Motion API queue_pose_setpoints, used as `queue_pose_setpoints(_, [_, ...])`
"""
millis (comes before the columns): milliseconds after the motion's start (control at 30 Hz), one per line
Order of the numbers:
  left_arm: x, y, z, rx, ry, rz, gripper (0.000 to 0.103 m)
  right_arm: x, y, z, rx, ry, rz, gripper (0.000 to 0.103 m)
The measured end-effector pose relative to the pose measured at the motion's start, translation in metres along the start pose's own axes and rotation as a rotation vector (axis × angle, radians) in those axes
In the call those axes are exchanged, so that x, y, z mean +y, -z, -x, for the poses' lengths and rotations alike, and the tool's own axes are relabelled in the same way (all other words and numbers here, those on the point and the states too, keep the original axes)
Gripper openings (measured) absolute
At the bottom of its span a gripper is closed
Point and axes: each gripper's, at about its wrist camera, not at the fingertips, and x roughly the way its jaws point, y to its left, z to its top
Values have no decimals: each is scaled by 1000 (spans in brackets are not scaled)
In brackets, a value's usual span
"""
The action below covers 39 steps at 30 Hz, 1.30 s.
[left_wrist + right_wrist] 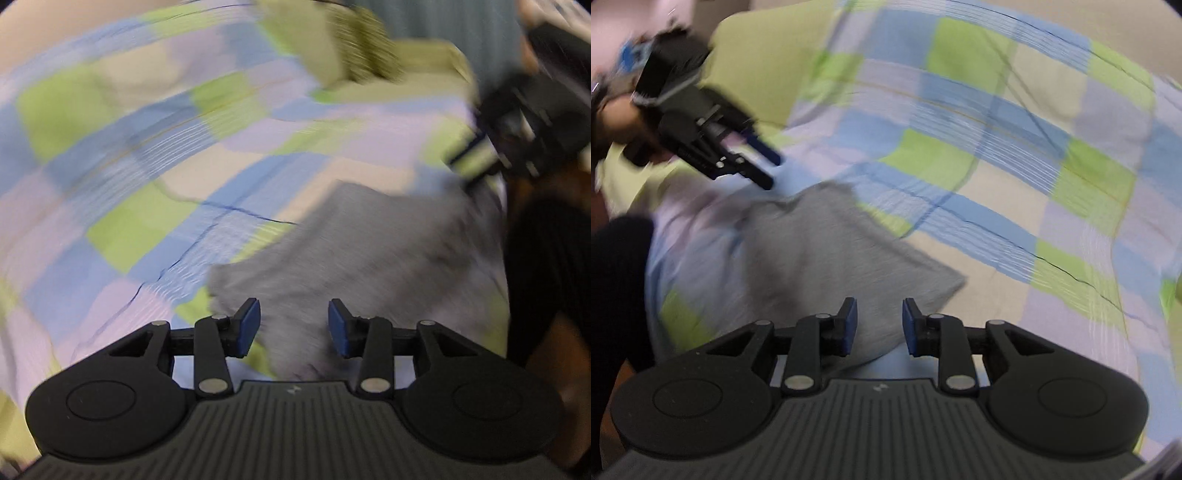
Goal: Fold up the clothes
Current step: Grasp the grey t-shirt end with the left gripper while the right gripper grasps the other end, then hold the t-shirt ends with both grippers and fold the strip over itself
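Jaws of both grippers apart, empty, just above grey garment (354,251) on checked bedsheet (122,155).

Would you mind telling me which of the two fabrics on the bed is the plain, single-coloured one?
It is the grey folded garment, lying on top of the checked bedsheet. The sheet is patterned in green, blue, lilac and cream squares, while the garment is uniformly grey.

Surface: my bed (1015,206), under a checked sheet of green, blue, lilac and cream.
On it: a grey garment (827,258), lying flat, blurred.
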Motion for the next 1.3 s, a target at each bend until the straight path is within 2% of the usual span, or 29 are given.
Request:
queue_pose_setpoints(100, [-16, 2, -15, 36, 4, -70, 47, 25, 2, -9, 44, 6, 86, 24])
queue_pose_setpoints(233, [-13, 3, -26, 54, 29, -27, 38, 34, 4, -23, 86, 30, 125, 21])
queue_pose_setpoints(267, [-10, 3, -25, 50, 40, -11, 38, 31, 3, -24, 92, 28, 101, 21])
queue_pose_setpoints(300, [-6, 4, -24, 42, 50, 6, 32, 27, 3, -23, 90, 24, 69, 20])
queue_pose_setpoints(333, [-3, 4, -22, 33, 64, 27, 29, 23, 2, -21, 84, 19, 44, 14])
queue_pose_setpoints(433, [12, 7, -20, 11, 83, 104, 29, 9, 2, -15, 69, -11, -49, 13])
queue_pose_setpoints(500, [16, 9, -22, 11, 72, 111, 33, 2, 3, -19, 72, -28, -91, 14])
queue_pose_setpoints(600, [17, 11, -25, 18, 70, 90, 32, -3, 8, -21, 69, -1, -123, 13])
queue_pose_setpoints(667, [13, 10, -26, 19, 63, 51, 26, -5, 8, -21, 61, 27, -145, 11])
queue_pose_setpoints(700, [11, 9, -26, 19, 64, 34, 14, -6, 8, -21, 58, 37, -155, 11])
queue_pose_setpoints(767, [7, 7, -25, 16, 53, -1, 9, -6, 8, -21, 67, 27, -161, 11])
queue_pose_setpoints(833, [4, 6, -22, 13, 47, -28, 5, 1, 6, -20, 73, 33, -108, 13])
queue_pose_setpoints(900, [5, 5, -18, -4, 45, -27, 3, 13, 1, -15, 45, 41, -35, 17])
queue_pose_setpoints(1000, [9, 2, -10, -35, 54, -5, 3, 29, -10, -11, -13, 15, 30, 29])
queue_pose_setpoints(1067, [14, 0, -7, -46, 58, 11, 3, 35, -13, -15, -21, 5, 49, 35])
queue_pose_setpoints(1267, [21, 1, -4, -60, 61, 19, 3, 48, -17, -57, 58, -5, 135, 34])
queue_pose_setpoints(1300, [22, 2, -4, -61, 60, 19, 3, 49, -17, -63, 75, -2, 146, 31])
